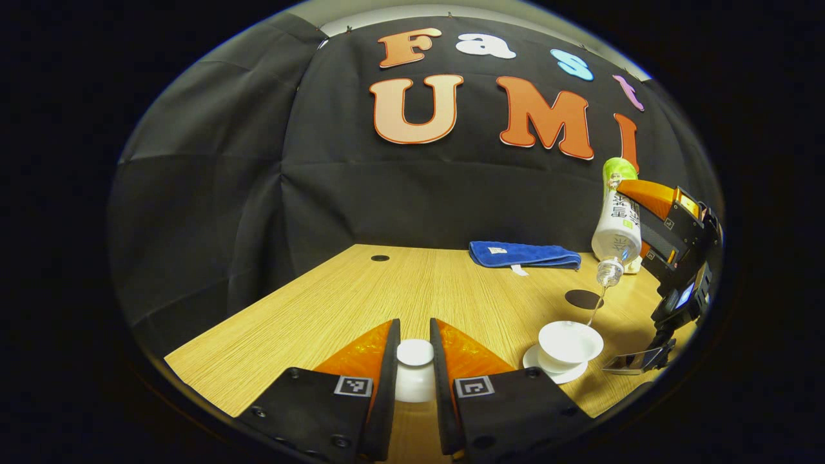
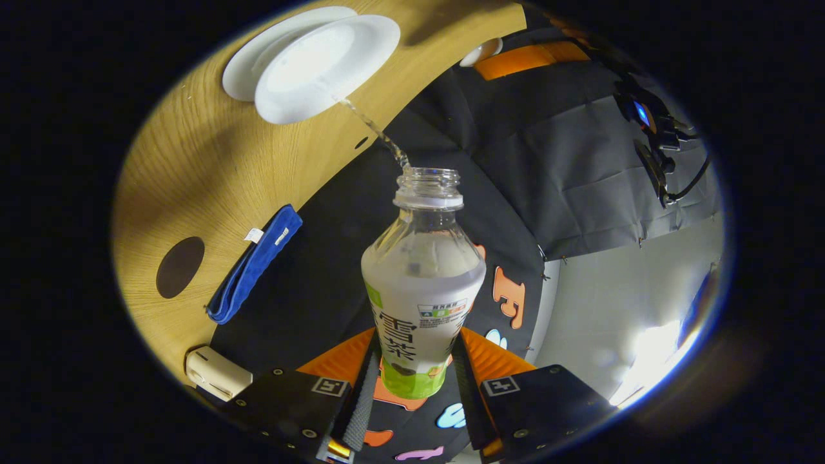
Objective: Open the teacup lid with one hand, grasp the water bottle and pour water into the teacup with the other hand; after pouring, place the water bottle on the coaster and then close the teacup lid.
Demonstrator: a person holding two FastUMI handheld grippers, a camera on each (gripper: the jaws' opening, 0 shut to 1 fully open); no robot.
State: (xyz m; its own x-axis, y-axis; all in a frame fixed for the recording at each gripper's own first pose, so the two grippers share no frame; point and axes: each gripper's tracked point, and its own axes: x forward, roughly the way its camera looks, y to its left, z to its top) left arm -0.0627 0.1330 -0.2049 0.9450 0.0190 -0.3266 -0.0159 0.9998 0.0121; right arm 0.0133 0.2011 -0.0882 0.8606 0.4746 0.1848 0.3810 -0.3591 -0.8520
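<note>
Step in hand: pouring. Landmark: the teacup (image 1: 570, 343), sitting open on its saucer (image 1: 554, 370) on the desk (image 1: 361, 303).

- Right gripper (image 2: 416, 380): fingers are clamping the lower body of the water bottle (image 2: 422, 290), which is tipping mouth-down above and behind the teacup. A thin stream of water (image 2: 374, 129) is running from the bottle mouth into the bowl.
- Left gripper (image 1: 414, 380): fingers are narrowed around the white teacup lid (image 1: 414, 370), holding it low over the desk, well to the side of the teacup.
- Coaster (image 1: 583, 299): dark round disc lying just behind the teacup, nothing on it.
- Blue cloth (image 1: 525, 255): folded, lying farther behind the teacup.

Next move, as I judge it: righting the bottle to stop the flow, then standing it on the coaster; the lid is waiting for its return afterwards.
</note>
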